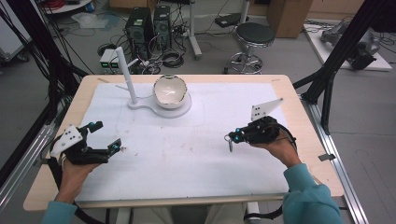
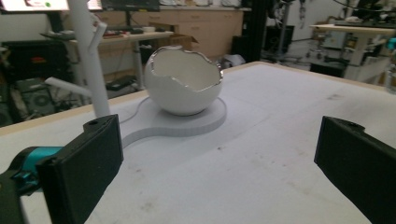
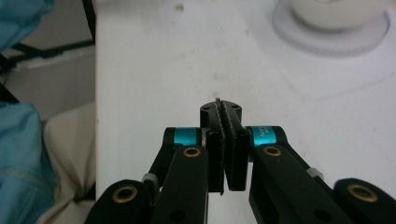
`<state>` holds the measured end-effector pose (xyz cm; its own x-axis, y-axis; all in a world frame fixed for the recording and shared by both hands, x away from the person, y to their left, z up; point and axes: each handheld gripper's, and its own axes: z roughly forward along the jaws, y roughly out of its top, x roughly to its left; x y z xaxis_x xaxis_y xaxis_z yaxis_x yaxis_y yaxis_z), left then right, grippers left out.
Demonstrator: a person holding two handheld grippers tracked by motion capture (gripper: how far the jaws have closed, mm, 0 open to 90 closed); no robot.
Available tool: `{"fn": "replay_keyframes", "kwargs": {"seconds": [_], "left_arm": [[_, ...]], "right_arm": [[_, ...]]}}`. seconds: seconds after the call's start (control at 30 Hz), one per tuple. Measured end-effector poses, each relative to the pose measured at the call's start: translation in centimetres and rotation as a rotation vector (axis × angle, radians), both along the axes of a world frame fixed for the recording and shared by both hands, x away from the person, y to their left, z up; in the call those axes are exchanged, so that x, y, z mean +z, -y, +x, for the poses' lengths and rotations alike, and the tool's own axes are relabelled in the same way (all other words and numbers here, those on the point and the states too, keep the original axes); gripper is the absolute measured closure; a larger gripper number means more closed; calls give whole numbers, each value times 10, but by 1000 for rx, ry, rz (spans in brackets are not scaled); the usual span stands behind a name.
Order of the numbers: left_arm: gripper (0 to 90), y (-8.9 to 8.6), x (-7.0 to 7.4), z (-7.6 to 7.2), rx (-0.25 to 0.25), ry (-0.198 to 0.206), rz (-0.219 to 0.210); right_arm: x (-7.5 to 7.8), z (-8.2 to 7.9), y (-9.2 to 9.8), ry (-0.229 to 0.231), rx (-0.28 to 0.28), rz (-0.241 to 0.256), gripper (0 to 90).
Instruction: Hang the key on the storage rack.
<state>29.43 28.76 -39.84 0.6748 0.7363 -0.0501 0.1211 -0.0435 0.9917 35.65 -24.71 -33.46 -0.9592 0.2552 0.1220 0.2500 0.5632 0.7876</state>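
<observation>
While jaws pinch a ring (image 1: 229,142), eggshell bowl (image 1: 170,91) empty, on white stand (image 1: 161,110)

Teal sleeves (image 1: 306,196); black grippers, left (image 1: 105,137) and right (image 1: 232,136), with teal collars, brass screws, grey dotted plates and black cables.

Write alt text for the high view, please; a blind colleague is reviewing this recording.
A person holds the right gripper shut on a small ring-shaped item above a white table mat, while the left gripper rests open at the left. Farther back, an eggshell-shaped bowl sits on a white stand with a branched post.
</observation>
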Motion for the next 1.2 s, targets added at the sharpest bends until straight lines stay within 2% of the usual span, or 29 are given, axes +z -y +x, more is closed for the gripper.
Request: {"fn": "replay_keyframes", "kwargs": {"seconds": [0.03,0.07,0.13,0.17,0.2,0.23,0.27,0.33,0.37,0.4,0.47,0.53,0.73,0.8,0.93,1.2], "left_arm": [[17,2,12,6,-43,-8,5],[17,2,12,6,-43,-8,5],[17,5,24,13,-86,-16,21],[17,6,29,16,-114,-22,34],[17,9,34,19,-135,-27,39],[17,13,44,25,-174,-27,61],[17,13,44,25,-174,-27,61],[17,17,54,30,-210,-33,71],[17,22,62,35,-237,-25,89],[17,22,62,35,-237,-25,89],[17,27,69,40,-277,-34,99],[17,32,76,45,-309,-32,115],[17,54,94,59,-405,-37,149],[17,63,98,62,-444,-29,153],[17,83,105,67,-494,-21,158],[17,117,110,71,-583,-31,172]], "right_arm": [[7,3,-3,10,2,35,893],[10,5,-4,12,6,52,893],[14,6,-6,19,8,65,893],[20,9,-10,30,25,101,893],[20,9,-10,30,25,101,893],[28,13,-16,43,42,128,893],[28,13,-16,43,42,128,893],[33,15,-21,56,49,143,893],[39,19,-27,67,63,159,892],[39,19,-27,67,63,159,892],[44,22,-32,68,77,171,893],[50,26,-39,89,100,191,892],[57,33,-51,105,124,216,892],[59,37,-57,122,135,251,892],[58,38,-64,119,147,261,892],[58,38,-74,118,173,285,892]]}}
